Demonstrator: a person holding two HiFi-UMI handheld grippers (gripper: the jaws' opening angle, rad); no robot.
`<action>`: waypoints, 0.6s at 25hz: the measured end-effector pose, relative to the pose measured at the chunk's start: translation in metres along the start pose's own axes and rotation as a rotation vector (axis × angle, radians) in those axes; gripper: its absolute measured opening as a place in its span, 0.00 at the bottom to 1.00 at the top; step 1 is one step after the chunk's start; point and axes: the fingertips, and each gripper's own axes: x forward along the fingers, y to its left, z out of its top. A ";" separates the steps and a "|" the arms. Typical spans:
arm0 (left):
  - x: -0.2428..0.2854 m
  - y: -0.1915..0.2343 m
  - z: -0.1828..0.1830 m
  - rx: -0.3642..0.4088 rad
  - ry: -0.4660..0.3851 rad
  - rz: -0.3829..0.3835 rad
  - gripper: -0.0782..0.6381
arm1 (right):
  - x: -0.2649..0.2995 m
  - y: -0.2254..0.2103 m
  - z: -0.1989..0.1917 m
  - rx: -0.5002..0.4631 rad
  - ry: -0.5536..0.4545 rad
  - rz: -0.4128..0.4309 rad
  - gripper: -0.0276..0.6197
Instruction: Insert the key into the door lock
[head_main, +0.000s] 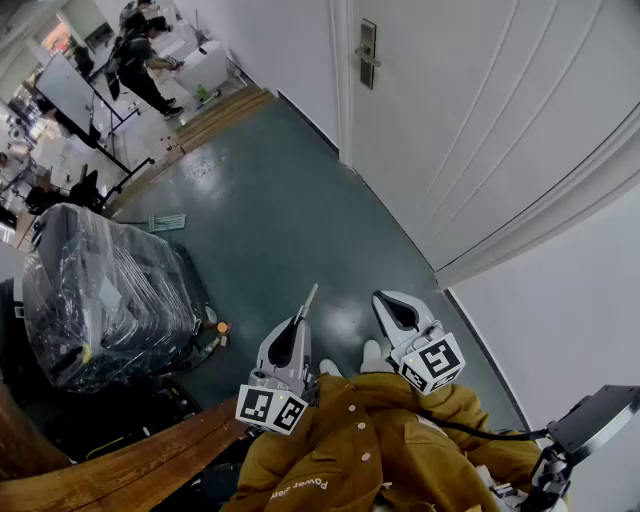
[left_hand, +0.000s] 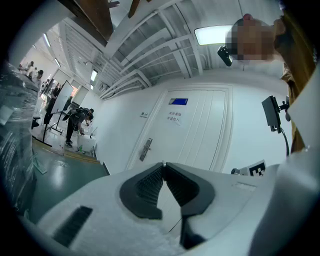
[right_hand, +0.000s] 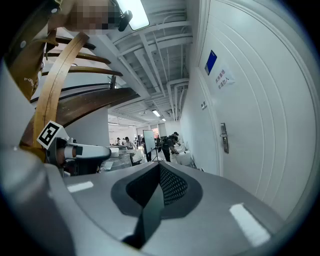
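A key (head_main: 308, 300) is pinched between the closed jaws of the left gripper (head_main: 297, 322), with its thin blade sticking out past the tips. Just right of it, the right gripper (head_main: 384, 298) is shown with its jaws together and nothing between them. The lock (head_main: 367, 52) is seen well ahead of both grippers and a little to the right. It is set in a shut white door (head_main: 480, 120), and the key is nowhere near it yet.

The grip on the key is judged to be slight. If the keyhole is met off-line, the blade could be twisted or pushed back between the pads. The keyhole cannot be made out from here, so the plate could be scraped before the slot is found. The lock's handle could also be struck by a jaw.

Close on the left of the left gripper, a plastic-wrapped stack (head_main: 100, 300) is parked. Far ahead and to the left, a person (head_main: 140, 60) is seen bent over. Only bare green floor (head_main: 270, 200) is found between the grippers and the door, and nothing is seen in the way.
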 end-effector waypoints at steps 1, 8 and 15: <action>-0.001 0.000 0.000 0.000 0.001 -0.001 0.14 | -0.001 0.000 -0.001 0.001 0.001 -0.002 0.05; 0.000 -0.001 -0.002 -0.004 0.006 -0.008 0.14 | -0.006 -0.001 0.000 -0.011 -0.017 -0.016 0.05; 0.010 -0.005 -0.005 -0.007 0.011 -0.005 0.14 | -0.011 -0.002 0.019 0.011 -0.110 0.034 0.05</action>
